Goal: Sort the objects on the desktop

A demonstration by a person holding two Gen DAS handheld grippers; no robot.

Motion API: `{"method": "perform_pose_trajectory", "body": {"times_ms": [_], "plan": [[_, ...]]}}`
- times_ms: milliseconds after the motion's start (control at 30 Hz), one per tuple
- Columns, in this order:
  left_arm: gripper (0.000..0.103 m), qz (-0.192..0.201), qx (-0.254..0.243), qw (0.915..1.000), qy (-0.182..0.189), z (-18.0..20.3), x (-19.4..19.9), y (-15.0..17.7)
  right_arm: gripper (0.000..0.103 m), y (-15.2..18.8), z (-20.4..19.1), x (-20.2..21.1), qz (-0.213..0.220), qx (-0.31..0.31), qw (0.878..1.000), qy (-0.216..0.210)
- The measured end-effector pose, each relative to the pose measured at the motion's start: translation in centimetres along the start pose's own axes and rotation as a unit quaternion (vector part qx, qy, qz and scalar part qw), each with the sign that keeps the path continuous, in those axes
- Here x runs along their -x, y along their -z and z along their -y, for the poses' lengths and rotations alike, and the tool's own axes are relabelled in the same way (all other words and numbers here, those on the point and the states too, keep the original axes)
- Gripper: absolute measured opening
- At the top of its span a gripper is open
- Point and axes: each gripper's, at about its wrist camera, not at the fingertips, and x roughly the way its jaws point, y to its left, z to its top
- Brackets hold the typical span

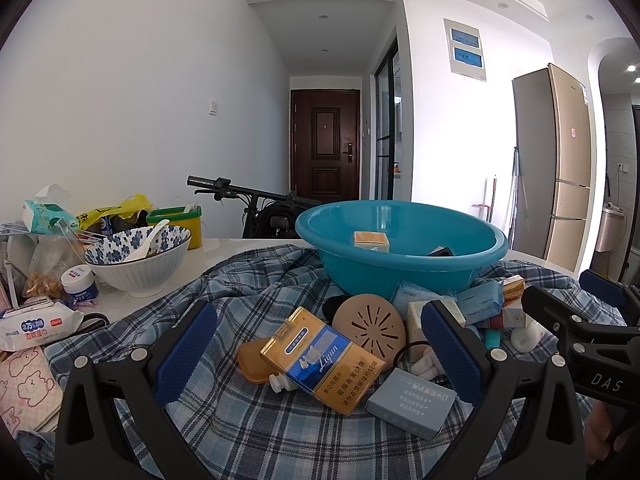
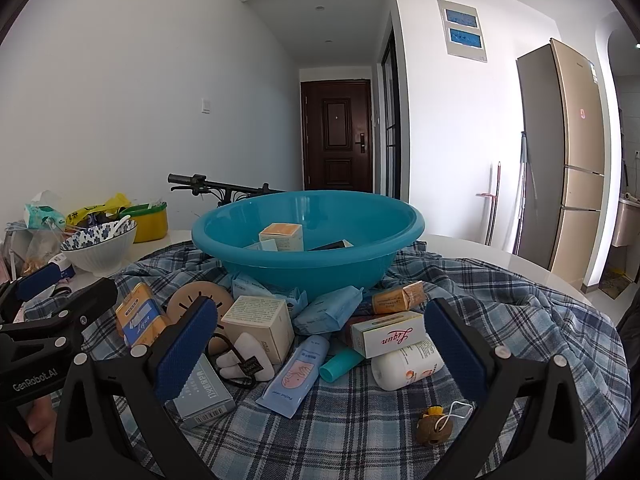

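Underneath, plaid cloth [image 2: 360, 432] over white table [image 2: 500, 252].

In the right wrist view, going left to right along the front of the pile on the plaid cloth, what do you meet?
Grey barcode box → black hair tie with tag → pale blue tube → teal cap → white bottle → small brown charm with white loop.

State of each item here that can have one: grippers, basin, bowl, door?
Left gripper: open, holding nothing.
Right gripper: open, holding nothing.
Blue basin: upright, a few boxes inside.
Patterned bowl: upright, spoon in it.
Brown door: closed.
White bottle: lying on its side.
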Motion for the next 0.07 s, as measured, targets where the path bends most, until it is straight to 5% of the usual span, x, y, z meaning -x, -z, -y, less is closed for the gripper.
{"method": "perform_pose_trajectory", "body": {"times_ms": [67], "plan": [[0.103, 0.0, 0.0, 1.0, -0.001, 0.02, -0.01, 0.0, 0.103, 0.01, -0.05, -0.09, 0.0, 0.0, 1.0, 0.0]]}}
